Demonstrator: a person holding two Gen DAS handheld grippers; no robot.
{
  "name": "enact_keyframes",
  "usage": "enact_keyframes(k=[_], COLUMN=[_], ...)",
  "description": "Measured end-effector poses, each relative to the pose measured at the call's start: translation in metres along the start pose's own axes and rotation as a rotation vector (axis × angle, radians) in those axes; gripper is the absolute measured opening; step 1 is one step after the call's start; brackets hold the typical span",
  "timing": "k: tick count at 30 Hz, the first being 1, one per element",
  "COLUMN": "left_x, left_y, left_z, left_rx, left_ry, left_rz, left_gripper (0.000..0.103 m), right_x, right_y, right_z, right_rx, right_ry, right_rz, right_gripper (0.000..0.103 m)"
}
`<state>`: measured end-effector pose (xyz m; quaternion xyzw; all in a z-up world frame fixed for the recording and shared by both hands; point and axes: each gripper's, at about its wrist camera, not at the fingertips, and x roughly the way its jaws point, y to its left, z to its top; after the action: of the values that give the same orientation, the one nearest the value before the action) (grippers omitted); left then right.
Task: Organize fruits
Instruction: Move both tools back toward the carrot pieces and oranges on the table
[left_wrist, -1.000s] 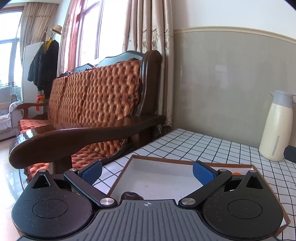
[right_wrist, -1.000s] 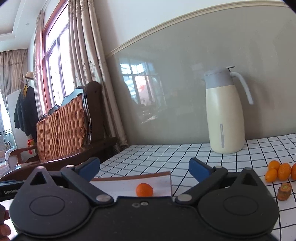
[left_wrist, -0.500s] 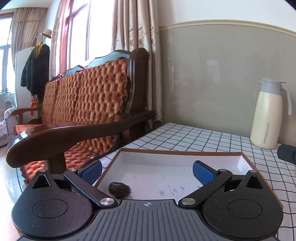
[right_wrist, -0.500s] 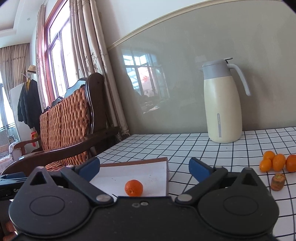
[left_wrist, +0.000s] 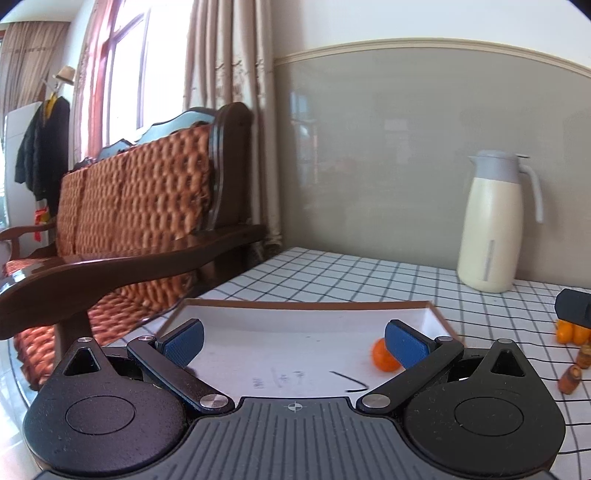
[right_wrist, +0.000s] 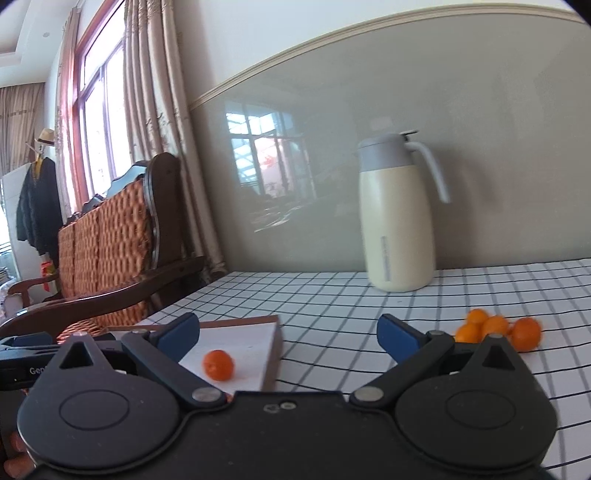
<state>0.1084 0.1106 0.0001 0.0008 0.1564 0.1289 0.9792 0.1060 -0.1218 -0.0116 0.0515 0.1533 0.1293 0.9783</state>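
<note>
Left claw spread, empty, swung right in the last second: dark fruit now out of its view, orange kumquat beside its right pad. Right claw spread, empty, also panned toward loose kumquats on checked counter. Likely next pick. Tray: flat, white, brown-rimmed card. Fruits small, round, glossy; dumpy brown pieces alongside.
</note>
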Motion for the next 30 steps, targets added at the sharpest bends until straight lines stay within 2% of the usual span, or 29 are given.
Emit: enact_keyframes(k=[7, 16, 21, 30], left_x=[-0.012, -0.023, -0.026, -0.024], left_y=[-0.029, -0.072, -0.097, -0.149], left_z=[0.000, -0.002, -0.007, -0.019], left_rx=[0.039, 0.077, 0.102, 0.148], left_ry=[-0.023, -0.030, -0.013, 0.030], left_rz=[-0.051, -0.170, -0.230, -0.321], left_gripper=[0.103, 0.103, 0.103, 0.103], right_x=[-0.015, -0.034, -0.041, -0.046], right_y=[-0.023, -0.067, -0.091, -0.122], right_z=[0.005, 0.016, 0.014, 0.003], right_rx=[0.015, 0.091, 0.139, 0.142], right_ry=[-0.007, -0.054, -0.030, 0.045], right_rz=[-0.037, -0.161, -0.230, -0.356], right_gripper=[0.097, 0.097, 0.097, 0.096])
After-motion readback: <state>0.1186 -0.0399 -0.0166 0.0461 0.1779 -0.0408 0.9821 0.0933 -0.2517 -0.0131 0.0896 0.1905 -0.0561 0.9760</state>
